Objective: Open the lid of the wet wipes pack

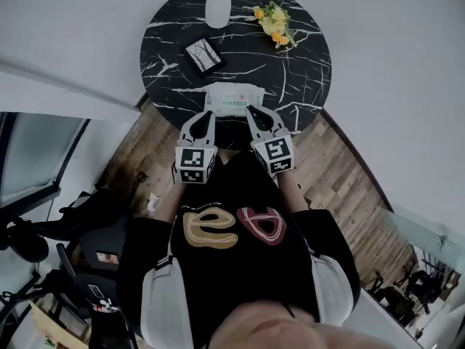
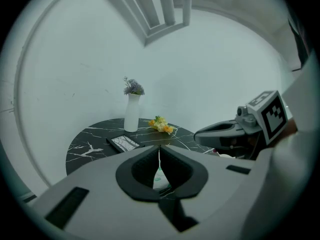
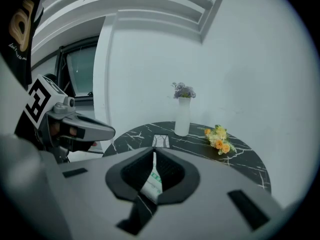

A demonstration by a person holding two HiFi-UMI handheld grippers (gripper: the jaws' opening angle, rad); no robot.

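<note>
Though all jaws look pressed together, only head view shows wipes pack [image 1: 232, 98] whole.

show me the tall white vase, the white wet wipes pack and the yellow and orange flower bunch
tall white vase [image 1: 217, 9], head view, middle of its body
white wet wipes pack [image 1: 234, 99], head view, its top face
yellow and orange flower bunch [image 1: 273, 22], head view, the blossoms

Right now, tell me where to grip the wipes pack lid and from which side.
Probably the lid's edge on top of the pack, from above on your near side: it lies flat at the table rim nearest you, top face up.
</note>
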